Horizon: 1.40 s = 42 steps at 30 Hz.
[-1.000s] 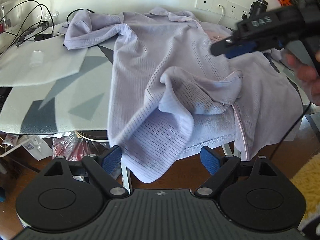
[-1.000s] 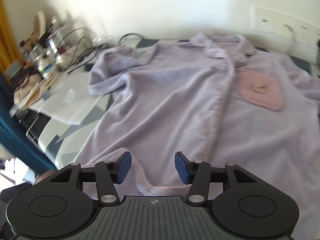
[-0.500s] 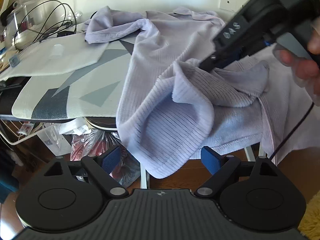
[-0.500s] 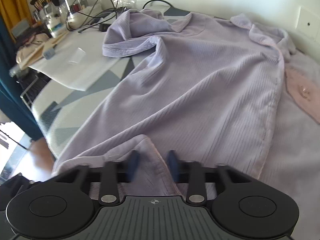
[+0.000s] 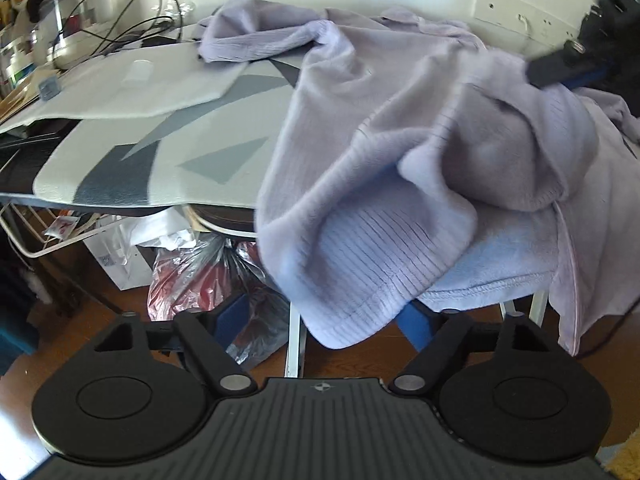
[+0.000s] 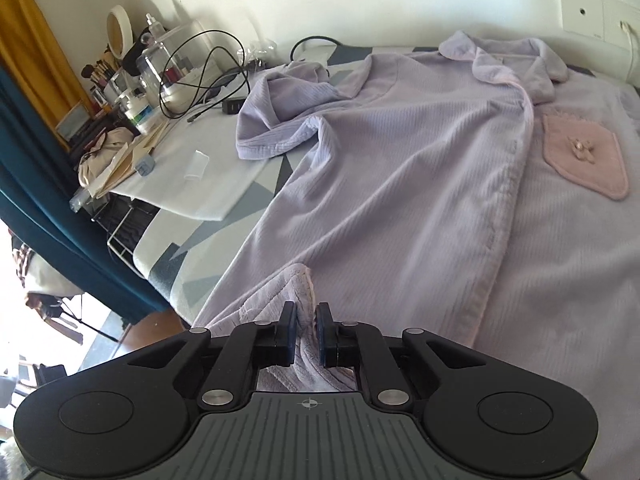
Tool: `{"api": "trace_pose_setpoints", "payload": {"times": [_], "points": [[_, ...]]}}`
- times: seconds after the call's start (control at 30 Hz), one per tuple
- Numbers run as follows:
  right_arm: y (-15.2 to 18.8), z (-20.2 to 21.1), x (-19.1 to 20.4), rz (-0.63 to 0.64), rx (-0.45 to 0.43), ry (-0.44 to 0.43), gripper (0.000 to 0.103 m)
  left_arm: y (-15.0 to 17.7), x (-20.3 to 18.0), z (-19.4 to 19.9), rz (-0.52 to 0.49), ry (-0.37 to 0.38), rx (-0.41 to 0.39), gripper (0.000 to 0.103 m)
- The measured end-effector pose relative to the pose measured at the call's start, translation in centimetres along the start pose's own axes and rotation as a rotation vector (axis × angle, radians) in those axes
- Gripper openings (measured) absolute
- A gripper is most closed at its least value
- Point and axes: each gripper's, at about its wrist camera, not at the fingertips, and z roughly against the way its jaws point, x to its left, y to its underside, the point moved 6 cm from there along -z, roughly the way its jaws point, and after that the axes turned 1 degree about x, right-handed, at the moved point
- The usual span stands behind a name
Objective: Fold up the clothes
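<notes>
A lilac ribbed fleece pyjama shirt [image 6: 400, 184] with a collar and a pink chest pocket [image 6: 584, 156] lies spread over the patterned ironing board [image 5: 132, 160]. My right gripper [image 6: 307, 332] is shut on a bunched fold of the shirt's lower hem and holds it raised; the left wrist view shows that gripper [image 5: 560, 68] at the upper right, lifting the cloth [image 5: 460, 168]. My left gripper [image 5: 320, 320] hangs open below the board's front edge, its blue pads [image 5: 412, 324] either side of the drooping hem without gripping it.
A white cloth [image 6: 208, 184] covers the board's left end. Cables, bottles and brushes [image 6: 168, 76] crowd the far left. Plastic bags [image 5: 208, 276] and white metal legs [image 5: 294, 340] stand under the board. Wall sockets [image 6: 592, 16] are behind.
My right gripper went from open to shut on the hem fold and has lifted it up and rightward. My left gripper stayed open and drifted left, below the hanging hem.
</notes>
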Motion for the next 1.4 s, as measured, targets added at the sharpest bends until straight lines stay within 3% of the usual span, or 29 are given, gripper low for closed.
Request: {"api": "trace_pose_setpoints", "payload": {"times": [0.13, 0.2, 0.27, 0.33, 0.43, 0.57, 0.7, 0.87, 1.13, 1.27, 1.33, 1.4], "points": [[1.6, 1.7, -1.0, -0.027, 0.026, -0.015, 0.009, 0.3, 1.6, 1.2, 0.038, -0.063, -0.029, 0.068], [3.0, 2.4, -2.0, -0.053, 0.048, -0.016, 0.009, 0.4, 2.6, 1.4, 0.072, -0.081, -0.029, 0.055], [4.9, 2.7, -3.3, -0.107, 0.087, -0.026, 0.009, 0.3, 3.4, 1.5, 0.107, -0.052, -0.018, 0.029], [6.5, 2.9, -4.4, -0.153, 0.121, -0.021, 0.008, 0.2, 3.7, 1.8, 0.110, -0.032, -0.011, 0.018], [8.9, 3.0, -5.8, -0.210, 0.162, 0.002, 0.009, 0.6, 3.4, 2.2, 0.069, -0.011, -0.006, 0.013], [11.1, 3.2, -7.2, -0.311, 0.199, -0.012, 0.023, 1.6, 2.8, 2.2, 0.003, -0.023, 0.019, 0.013], [12.9, 3.1, -8.3, -0.377, 0.217, 0.015, 0.027, 2.7, 2.1, 1.4, -0.060, -0.027, 0.047, 0.017], [14.2, 3.1, -9.4, -0.415, 0.231, 0.066, 0.029, 3.6, 1.2, -0.1, -0.109, 0.037, 0.072, 0.054], [14.3, 3.1, -8.9, -0.357, 0.230, 0.109, 0.035, 5.1, 0.1, -1.6, -0.262, 0.015, 0.060, 0.059], [14.2, 3.4, -9.2, -0.372, 0.221, 0.126, 0.035, 5.6, -0.3, -2.9, -0.351, -0.043, 0.055, 0.059], [14.0, 3.9, -9.4, -0.401, 0.203, 0.123, 0.036, 4.9, -0.3, -2.3, -0.319, -0.017, -0.003, 0.059], [13.5, 4.4, -9.5, -0.443, 0.155, 0.086, 0.036, 4.4, -0.3, -1.8, -0.305, -0.030, -0.051, 0.068]]}}
